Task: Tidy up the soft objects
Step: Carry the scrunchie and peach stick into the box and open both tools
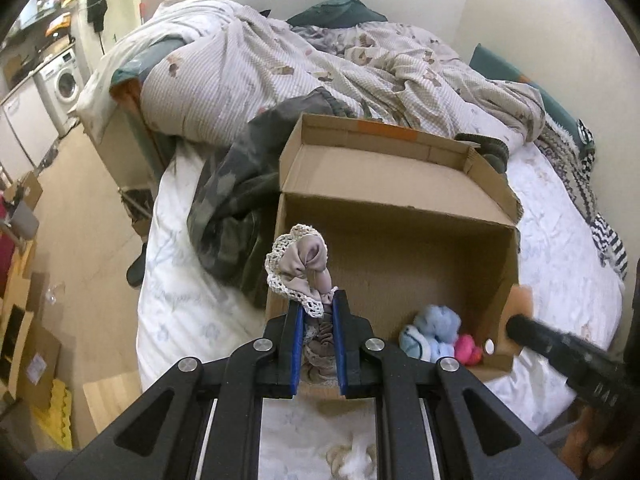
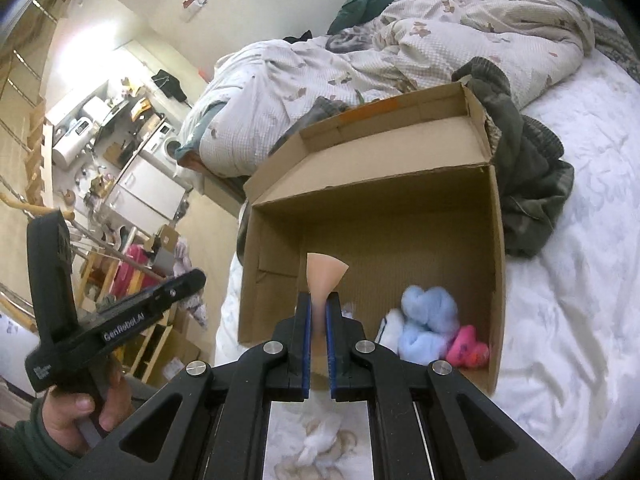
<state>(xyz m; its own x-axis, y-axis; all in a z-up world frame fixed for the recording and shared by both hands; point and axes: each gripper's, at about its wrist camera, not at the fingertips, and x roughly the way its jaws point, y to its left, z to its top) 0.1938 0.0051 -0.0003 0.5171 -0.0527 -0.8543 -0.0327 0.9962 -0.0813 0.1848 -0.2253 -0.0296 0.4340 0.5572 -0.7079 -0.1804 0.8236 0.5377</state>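
Holding, left hand-held gripper [image 1: 317, 305]: clamped on lace-trimmed cloth [image 1: 302, 268]
Right hand-held gripper [image 2: 318, 305]: pinching peach pad [image 2: 325, 276]
Cardboard box [image 2: 495, 240]: blue plush [image 2: 426, 320], pink plush [image 2: 466, 348] near-right corner

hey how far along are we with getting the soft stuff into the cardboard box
Partly done. A fluffy light blue bundle and a pink plush piece already lie in the open cardboard box. The left gripper is clamped on a beige lace-trimmed cloth, the right gripper on a peach fabric piece. Both await dropping in.
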